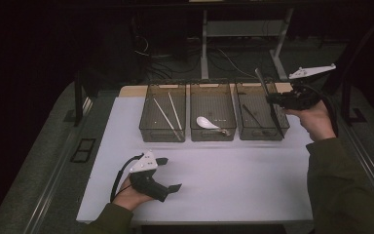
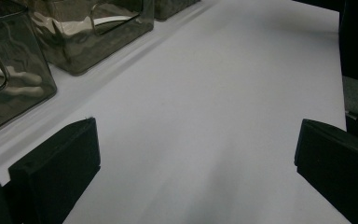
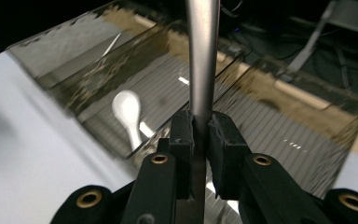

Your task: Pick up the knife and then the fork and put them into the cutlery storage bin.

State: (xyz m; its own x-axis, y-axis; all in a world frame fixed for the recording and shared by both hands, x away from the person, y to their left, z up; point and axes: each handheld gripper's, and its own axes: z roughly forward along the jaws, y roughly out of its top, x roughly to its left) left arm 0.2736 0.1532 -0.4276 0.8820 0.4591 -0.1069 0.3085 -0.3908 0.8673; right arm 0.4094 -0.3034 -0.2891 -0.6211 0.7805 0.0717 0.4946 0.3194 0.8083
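Observation:
My right gripper (image 1: pixel 272 100) is raised over the right-hand clear bin (image 1: pixel 246 132), shut on a long slim metal utensil (image 1: pixel 263 85) that stands steeply, its lower end reaching down toward the bin. In the right gripper view the jaws (image 3: pixel 200 126) pinch the flat metal utensil (image 3: pixel 203 56), which runs up and out of the picture. My left gripper (image 1: pixel 171 174) rests low on the white table (image 1: pixel 233 185) at the front left, open, with nothing between its jaws (image 2: pixel 196 158).
Three clear bins stand in a row at the table's far side. The left bin (image 1: pixel 165 86) holds pale chopsticks (image 1: pixel 168 114), the middle bin (image 1: pixel 213 85) a white spoon (image 1: pixel 206 122), and the right one a dark utensil (image 1: pixel 251 114). Desk legs and cables lie beyond.

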